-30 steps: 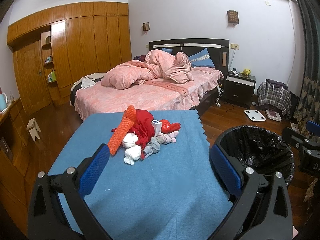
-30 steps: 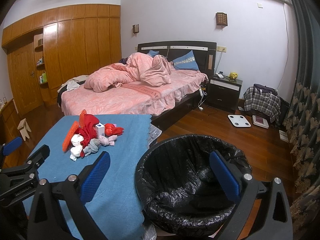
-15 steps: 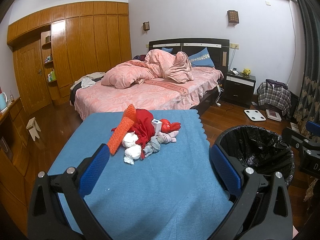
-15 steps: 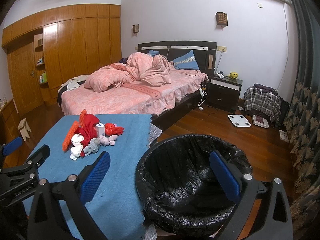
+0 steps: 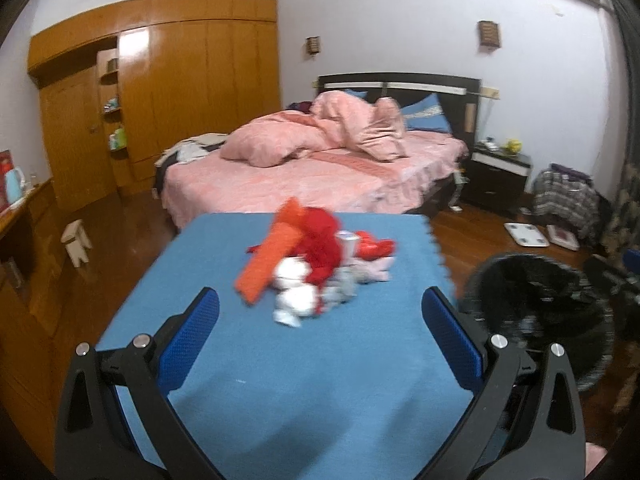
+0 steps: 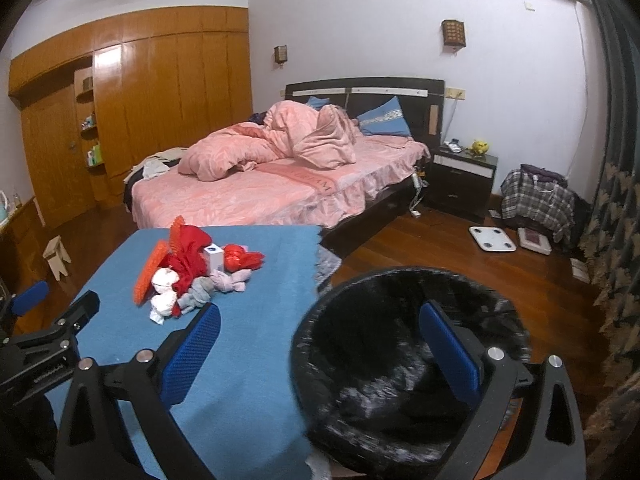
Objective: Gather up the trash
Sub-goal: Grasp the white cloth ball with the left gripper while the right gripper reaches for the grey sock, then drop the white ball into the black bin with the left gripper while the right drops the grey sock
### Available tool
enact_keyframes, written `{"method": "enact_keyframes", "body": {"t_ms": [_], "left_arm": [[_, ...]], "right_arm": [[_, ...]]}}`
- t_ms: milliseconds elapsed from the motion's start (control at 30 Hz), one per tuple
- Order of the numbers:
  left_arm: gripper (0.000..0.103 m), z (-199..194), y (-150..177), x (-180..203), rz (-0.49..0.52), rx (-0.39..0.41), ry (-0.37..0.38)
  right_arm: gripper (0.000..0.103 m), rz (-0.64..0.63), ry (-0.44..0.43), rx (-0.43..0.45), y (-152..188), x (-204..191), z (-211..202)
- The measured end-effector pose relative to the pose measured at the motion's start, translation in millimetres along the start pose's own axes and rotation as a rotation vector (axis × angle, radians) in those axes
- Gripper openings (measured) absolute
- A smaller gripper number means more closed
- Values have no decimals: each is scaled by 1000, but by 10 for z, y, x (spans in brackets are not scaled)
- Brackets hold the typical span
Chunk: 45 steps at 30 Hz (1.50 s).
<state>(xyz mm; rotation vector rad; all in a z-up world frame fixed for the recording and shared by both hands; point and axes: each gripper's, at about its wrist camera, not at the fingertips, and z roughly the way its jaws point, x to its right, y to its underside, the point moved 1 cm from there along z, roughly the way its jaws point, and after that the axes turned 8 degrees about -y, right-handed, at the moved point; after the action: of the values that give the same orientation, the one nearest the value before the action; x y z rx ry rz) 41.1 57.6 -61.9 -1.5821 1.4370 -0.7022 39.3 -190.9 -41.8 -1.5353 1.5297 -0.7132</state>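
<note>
Trash pile (image 5: 316, 264): a loose heap on the blue worktop (image 5: 304, 380), ahead of the left tool and between the lines of its two fingers; seen from the right tool it lies ahead and off to the left.
Bin (image 6: 404, 364): black-lined, directly under and ahead of the right tool, just beside the worktop's right edge.
Left tool (image 5: 320, 326): spread wide and empty, well short of the pile.
Right tool (image 6: 320, 334): also spread wide and empty, poised over the bin's mouth.
Orange mesh sleeve (image 5: 272, 260): the longest piece, on the pile's left side, probably the easiest first pick.
Red wrapper (image 5: 324, 236): crumpled at the centre, tangled with the rest.
White wads (image 5: 294, 284): nearest the left tool, soft and light.
Small white box (image 6: 213, 258): stands among the red scraps.
Advice: approach low and straight, close on one piece at its middle, lift clear so neighbours do not drag off the worktop.
</note>
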Motion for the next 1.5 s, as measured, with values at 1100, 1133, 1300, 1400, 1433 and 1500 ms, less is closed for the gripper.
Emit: {"method": "enact_keyframes", "body": {"t_ms": [1100,1133,1300,1400,1433,1500], "left_arm": [[38,2114,326,-24,24,-262,174],[36,2105,326,-39,16,-260,178],[33,1962,313,-233,-16,-235,146],[33,1846,301,-403,-24,-212,105],[33,1821,316,-472,-28,-208,83],[33,1811,347,-564,-34,-206,53]], "right_arm": [[84,-44,-5,-133,347,-679,2181],[84,-47,-14,-134,341,-704,2188],[84,-58,-51,-135,316,-837,2227],[84,-60,-79,-143,297,-967,2291],[84,-64,-89,-146,297,-1013,2324],[82,-73,-104,-162,310,-1102,2411]]}}
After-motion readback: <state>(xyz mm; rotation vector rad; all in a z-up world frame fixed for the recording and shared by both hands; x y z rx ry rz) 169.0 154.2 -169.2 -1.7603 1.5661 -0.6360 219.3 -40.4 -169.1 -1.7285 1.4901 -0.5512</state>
